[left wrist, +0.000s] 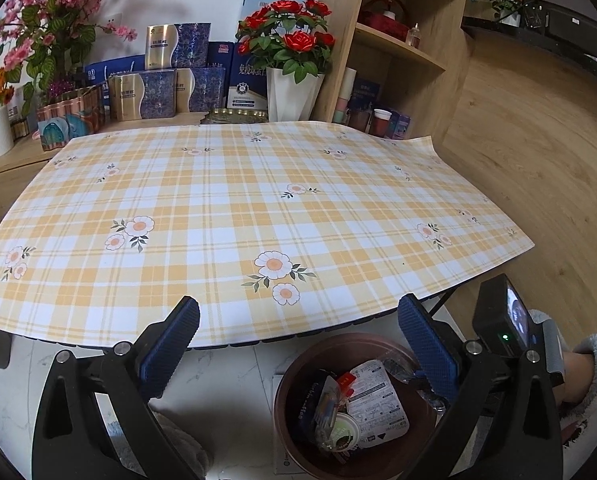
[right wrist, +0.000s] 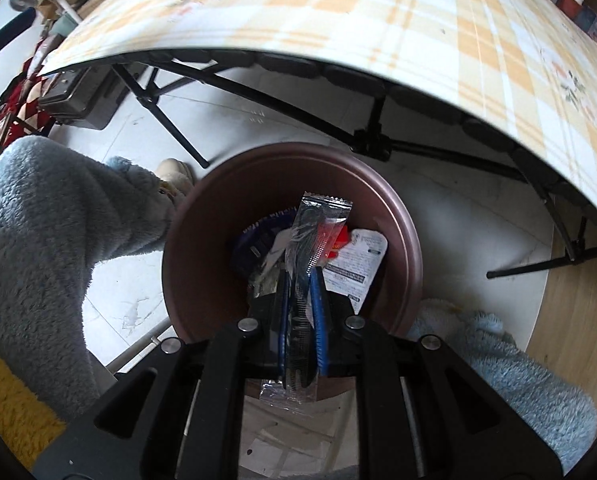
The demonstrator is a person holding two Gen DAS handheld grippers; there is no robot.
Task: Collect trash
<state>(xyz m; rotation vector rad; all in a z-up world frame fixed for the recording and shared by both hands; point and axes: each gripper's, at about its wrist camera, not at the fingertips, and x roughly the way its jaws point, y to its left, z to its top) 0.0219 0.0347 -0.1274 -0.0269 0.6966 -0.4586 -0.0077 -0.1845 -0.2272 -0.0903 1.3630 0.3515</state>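
Your right hand-held gripper (right wrist: 301, 276) is clenched on a clear plastic packet (right wrist: 308, 264) with a black comb inside it. The packet's long axis runs along the line of the fingers, from about 6 o'clock up to 12 o'clock in the right wrist view, with its crimped top end pointing down into the brown bin (right wrist: 202, 248). The lower end of the packet sticks out behind the pads toward you. The bin stands on the white tiled floor (right wrist: 130, 292), just in front of the desk's near edge, and your gripper hangs directly above its mouth.

Inside the bin lie a white printed lid (right wrist: 358, 256), a red scrap (right wrist: 340, 236) and a dark blue wrapper (right wrist: 258, 236), at 1, 12 and 10 o'clock from the packet's middle.

Your left hand-held gripper (left wrist: 298, 344) is released, its blue pads spread wide with nothing between them. It points over the desk (left wrist: 258, 200), whose yellow checked flowered cloth is bare. In that view the bin (left wrist: 294, 392) sits at 5 o'clock, below the desk edge, with the right pad overlapping its rim.
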